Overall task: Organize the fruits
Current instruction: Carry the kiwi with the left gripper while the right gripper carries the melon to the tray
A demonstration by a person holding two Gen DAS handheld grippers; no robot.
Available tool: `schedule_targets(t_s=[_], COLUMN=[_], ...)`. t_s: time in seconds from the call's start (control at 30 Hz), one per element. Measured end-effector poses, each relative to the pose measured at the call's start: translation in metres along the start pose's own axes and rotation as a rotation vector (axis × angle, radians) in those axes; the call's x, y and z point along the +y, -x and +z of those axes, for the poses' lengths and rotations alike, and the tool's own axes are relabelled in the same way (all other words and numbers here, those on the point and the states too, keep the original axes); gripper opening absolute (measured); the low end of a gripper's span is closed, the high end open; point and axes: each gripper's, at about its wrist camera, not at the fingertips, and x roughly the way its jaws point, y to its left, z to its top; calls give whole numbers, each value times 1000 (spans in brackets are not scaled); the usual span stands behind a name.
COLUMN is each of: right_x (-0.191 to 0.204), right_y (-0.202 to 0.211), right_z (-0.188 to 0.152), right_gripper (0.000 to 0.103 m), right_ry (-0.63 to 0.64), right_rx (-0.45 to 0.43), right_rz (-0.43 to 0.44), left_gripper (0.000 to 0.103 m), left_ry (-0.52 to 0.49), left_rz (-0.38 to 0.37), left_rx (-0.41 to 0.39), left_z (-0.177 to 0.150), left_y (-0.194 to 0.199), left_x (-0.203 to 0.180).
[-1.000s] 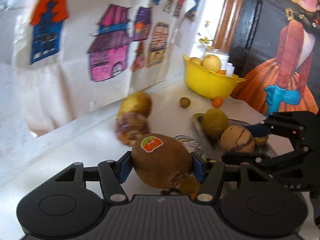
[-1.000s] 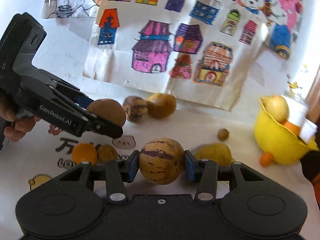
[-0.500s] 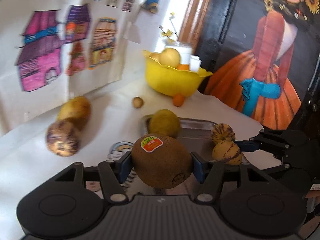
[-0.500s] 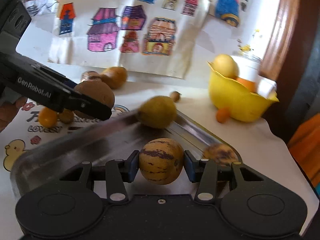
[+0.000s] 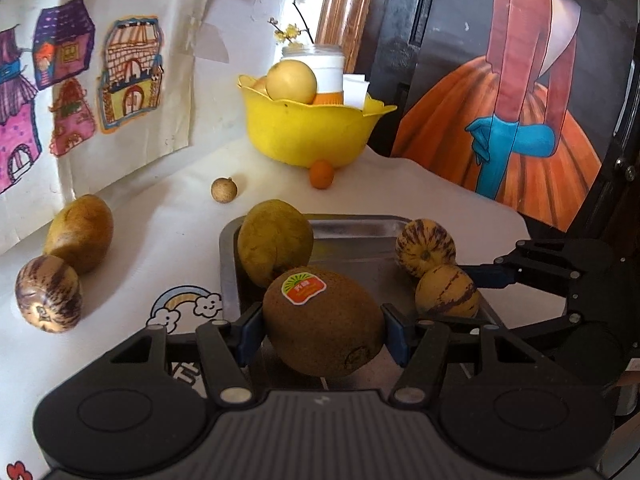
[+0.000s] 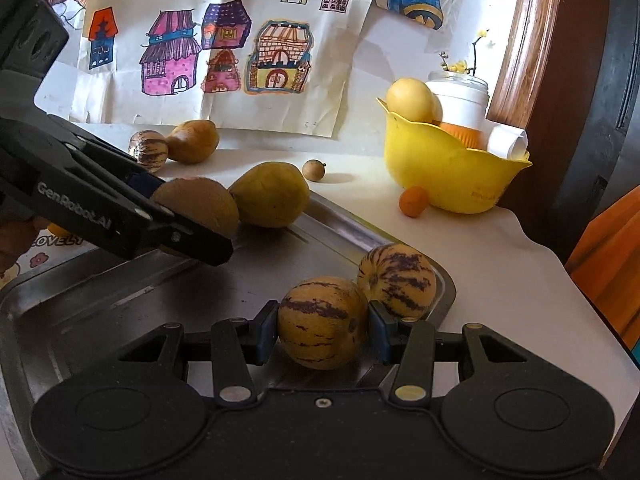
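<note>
My left gripper (image 5: 322, 330) is shut on a brown kiwi (image 5: 324, 320) with an orange sticker and holds it over the near left part of a metal tray (image 5: 352, 232). My right gripper (image 6: 322, 330) is shut on a yellow purple-striped melon (image 6: 322, 322), low at the tray's (image 6: 100, 300) right corner, beside a second striped melon (image 6: 396, 280). A yellow-brown fruit (image 5: 274, 242) lies at the tray's far left corner. In the right wrist view the left gripper (image 6: 188, 216) holds the kiwi (image 6: 200, 204) above the tray.
A yellow bowl (image 5: 308, 128) with fruit, a jar and paper stands at the back. A small orange (image 5: 321, 175) and a small brown round fruit (image 5: 224, 190) lie before it. A brown fruit (image 5: 80, 232) and a purple-striped one (image 5: 48, 294) lie left. The table edge runs right.
Both grippers have moved right, over the tray, each with its fruit. The right gripper has come down with its striped melon beside the second one in the tray's corner.
</note>
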Motion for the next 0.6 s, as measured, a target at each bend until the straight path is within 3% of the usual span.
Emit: schedule_targets(t_s=[0.5,0.6], right_x=[4,6], right_y=[4,8], right_z=[-3,-2], right_gripper=[50,51], right_ry=[25,32], right_rx=[-6,-4], right_rz=[-23,-23], left_gripper=[66,73], left_ry=[25,29], left_rz=[-2,-6], left_rx=[43,27], left_z=[0,-1], left_y=[-10,-6], left_x=[3,3])
